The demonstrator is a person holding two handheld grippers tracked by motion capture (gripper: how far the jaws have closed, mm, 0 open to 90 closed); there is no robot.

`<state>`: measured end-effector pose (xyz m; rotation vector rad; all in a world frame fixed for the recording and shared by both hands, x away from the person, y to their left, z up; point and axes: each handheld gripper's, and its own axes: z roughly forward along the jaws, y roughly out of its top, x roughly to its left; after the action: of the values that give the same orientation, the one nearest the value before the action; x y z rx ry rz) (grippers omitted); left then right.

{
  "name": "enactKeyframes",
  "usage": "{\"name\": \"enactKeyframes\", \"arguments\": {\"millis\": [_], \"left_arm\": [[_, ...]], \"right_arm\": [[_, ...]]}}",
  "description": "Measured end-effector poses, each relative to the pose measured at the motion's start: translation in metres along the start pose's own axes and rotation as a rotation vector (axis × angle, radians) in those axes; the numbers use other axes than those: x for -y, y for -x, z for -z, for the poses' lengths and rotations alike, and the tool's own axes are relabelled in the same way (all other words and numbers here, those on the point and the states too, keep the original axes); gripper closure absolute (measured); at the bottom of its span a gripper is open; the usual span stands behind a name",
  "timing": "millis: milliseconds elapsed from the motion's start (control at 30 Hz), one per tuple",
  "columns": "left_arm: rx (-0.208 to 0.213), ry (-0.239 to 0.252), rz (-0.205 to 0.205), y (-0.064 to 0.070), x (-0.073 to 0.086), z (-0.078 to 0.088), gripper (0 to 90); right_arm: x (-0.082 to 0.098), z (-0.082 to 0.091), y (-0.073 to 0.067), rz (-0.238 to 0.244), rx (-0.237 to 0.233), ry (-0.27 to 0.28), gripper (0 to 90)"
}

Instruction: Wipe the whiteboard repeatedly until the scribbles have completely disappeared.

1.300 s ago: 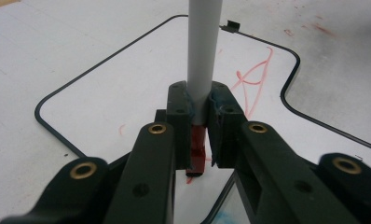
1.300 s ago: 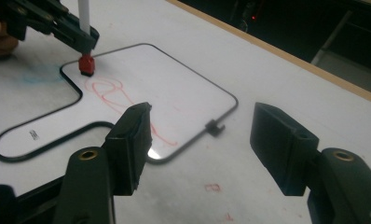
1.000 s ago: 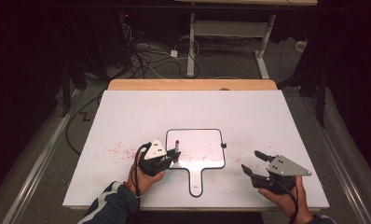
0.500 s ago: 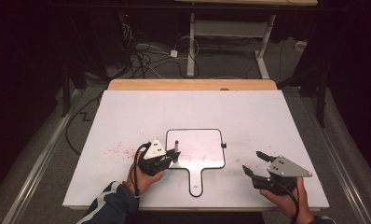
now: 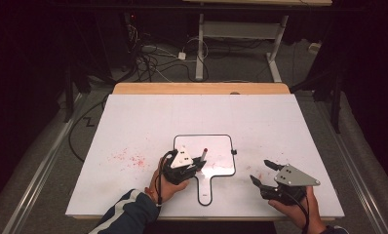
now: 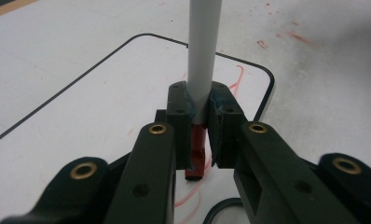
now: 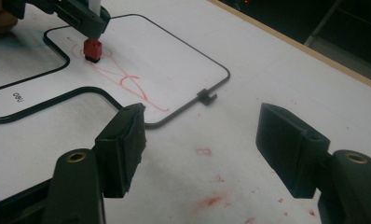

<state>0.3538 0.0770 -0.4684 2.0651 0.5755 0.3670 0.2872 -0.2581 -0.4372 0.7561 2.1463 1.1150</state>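
A small handled whiteboard (image 5: pixel 216 146) lies on the white table, with red strokes (image 7: pixel 127 81) drawn on it. My left gripper (image 5: pixel 197 165) is shut on a white marker (image 6: pixel 203 56), which stands nearly upright. The marker's red end (image 7: pixel 92 48) presses on the board near the handle. From the left gripper view (image 6: pixel 200 112) both pads clamp the barrel just above that red end, over the whiteboard (image 6: pixel 104 93). My right gripper (image 5: pixel 260 171) rests open and holds nothing, to the right of the board. Seen along its own jaws, the right gripper (image 7: pixel 202 140) points at the board's corner (image 7: pixel 165 60).
Red smudges mark the table left of the board (image 5: pixel 128 158) and near the right gripper (image 7: pixel 211 200). A small black clip (image 5: pixel 234 152) sits on the board's right edge. A wooden strip (image 5: pixel 202 87) runs along the table's far edge, with cables and a desk frame beyond.
The right gripper has drifted slightly toward the table's front edge and stays open. The left gripper and marker stay in the same spot on the board.
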Motion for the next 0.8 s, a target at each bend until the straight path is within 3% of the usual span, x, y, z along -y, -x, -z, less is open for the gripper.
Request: {"name": "enactKeyframes", "arguments": {"millis": [67,200,267,467,567,800], "left_arm": [[-0.027,-0.002,0.015,-0.008,0.003,0.003,78.4],[-0.072,0.005,0.086,-0.028,0.008,0.008,78.4],[-0.071,0.009,0.11,-0.032,0.008,0.007,78.4],[-0.023,0.009,0.03,-0.008,-0.002,-0.007,78.4],[-0.013,0.011,-0.002,-0.004,-0.004,-0.011,78.4],[-0.065,0.013,0.059,-0.026,0.002,-0.002,78.4]], "right_arm": [[0.001,0.0,-0.001,0.006,-0.001,0.001,33.9],[0.002,0.001,0.0,0.004,-0.001,-0.001,33.9],[0.002,0.001,0.0,0.005,0.002,0.002,34.0],[0.002,0.002,-0.002,0.02,-0.005,-0.004,34.0],[0.002,0.003,-0.004,0.031,-0.01,-0.001,34.0],[0.004,0.002,-0.003,0.036,-0.01,-0.01,34.1]]}}
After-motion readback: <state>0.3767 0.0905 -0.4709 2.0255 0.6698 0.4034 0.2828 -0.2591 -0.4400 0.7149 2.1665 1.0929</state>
